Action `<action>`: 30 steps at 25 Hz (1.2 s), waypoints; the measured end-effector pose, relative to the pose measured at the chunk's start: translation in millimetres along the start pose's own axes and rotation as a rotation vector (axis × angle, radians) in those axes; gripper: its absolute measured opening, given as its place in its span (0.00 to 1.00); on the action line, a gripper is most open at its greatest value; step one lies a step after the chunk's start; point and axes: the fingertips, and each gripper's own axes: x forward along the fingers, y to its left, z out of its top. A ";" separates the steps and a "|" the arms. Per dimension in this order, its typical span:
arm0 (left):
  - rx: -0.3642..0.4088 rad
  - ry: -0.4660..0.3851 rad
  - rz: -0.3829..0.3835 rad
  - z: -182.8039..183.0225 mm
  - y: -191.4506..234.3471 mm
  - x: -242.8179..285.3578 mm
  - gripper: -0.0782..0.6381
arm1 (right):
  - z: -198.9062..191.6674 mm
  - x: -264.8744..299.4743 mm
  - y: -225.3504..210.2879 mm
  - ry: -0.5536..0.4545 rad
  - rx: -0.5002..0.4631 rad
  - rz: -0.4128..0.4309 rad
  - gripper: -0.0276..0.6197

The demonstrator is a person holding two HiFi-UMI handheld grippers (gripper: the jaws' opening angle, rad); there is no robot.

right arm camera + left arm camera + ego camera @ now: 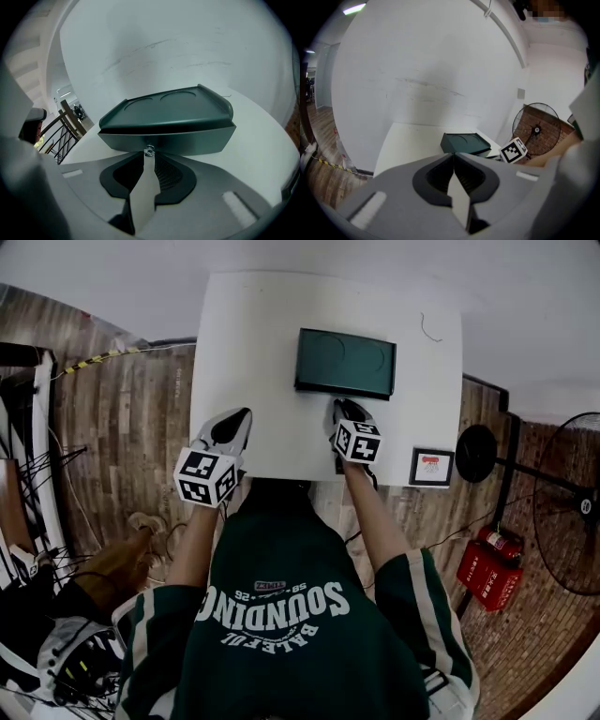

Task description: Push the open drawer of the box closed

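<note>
A dark green box (pixel 345 363) with two round recesses in its top stands on the white table (pixel 253 343). Its drawer front (pixel 187 140) faces me, with a small metal knob (pixel 149 150) in the middle. I cannot tell how far the drawer stands out. My right gripper (pixel 147 157) is shut, its tips right at the knob; in the head view it (pixel 339 406) sits just before the box's front edge. My left gripper (pixel 242 416) is shut on nothing and hovers over the table, left of the box and nearer me; its tips (pixel 453 154) point towards the box (pixel 464 143).
A small framed card (pixel 431 466) lies at the table's front right corner. A floor fan (pixel 567 502) and a red object (pixel 492 568) stand on the floor to the right. Cables and gear (pixel 37 615) crowd the floor at the left.
</note>
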 end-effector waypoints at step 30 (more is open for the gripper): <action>0.067 -0.081 -0.012 20.0 -34.4 -18.8 0.19 | 22.8 -91.0 16.6 -0.180 -0.052 0.069 0.05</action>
